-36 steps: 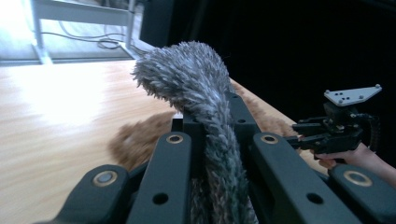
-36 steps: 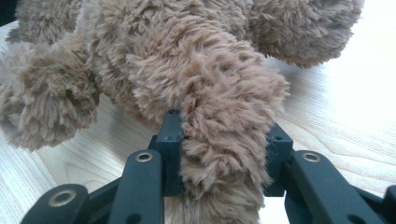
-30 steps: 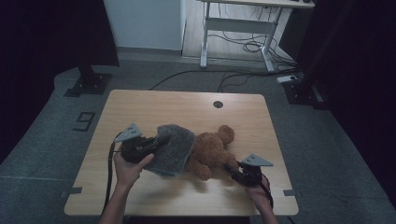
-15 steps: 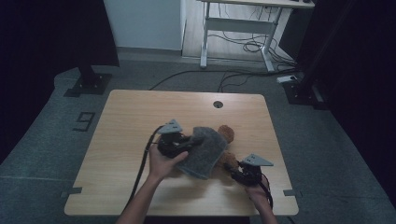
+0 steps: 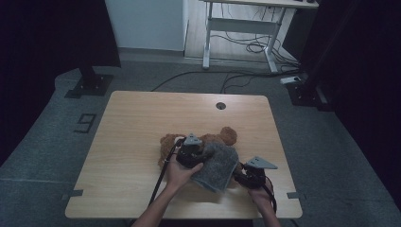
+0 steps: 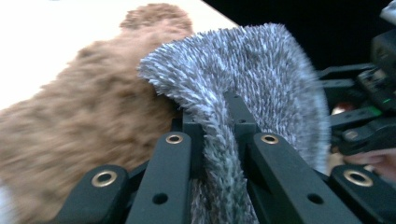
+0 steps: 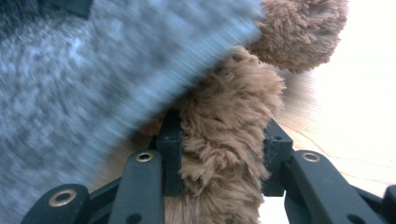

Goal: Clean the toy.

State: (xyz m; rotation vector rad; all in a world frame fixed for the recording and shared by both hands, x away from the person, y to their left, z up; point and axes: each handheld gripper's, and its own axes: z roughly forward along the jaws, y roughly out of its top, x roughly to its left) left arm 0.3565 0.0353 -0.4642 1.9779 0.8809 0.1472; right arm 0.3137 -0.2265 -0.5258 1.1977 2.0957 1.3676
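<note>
The pale wooden table (image 5: 142, 123) stands on grey floor in a dark room, with a white desk frame (image 5: 241, 28) at twelve o'clock. My left gripper (image 5: 191, 153) reaches in from six o'clock, pinching the grey fuzzy cloth (image 5: 217, 165) tight over the brown teddy bear (image 5: 222, 137) near the table's middle. At four o'clock, my right gripper (image 5: 246, 177) clamps a bear limb (image 7: 224, 154).

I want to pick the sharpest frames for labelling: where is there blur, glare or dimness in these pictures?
High view: dim, dark surroundings, but sharp. Left gripper view: brown teddy bear smeared, table washed out white, grey cloth between the jaws fairly crisp. Right gripper view: the cloth streaked with blur, bear's fur sharp, table overexposed.
</note>
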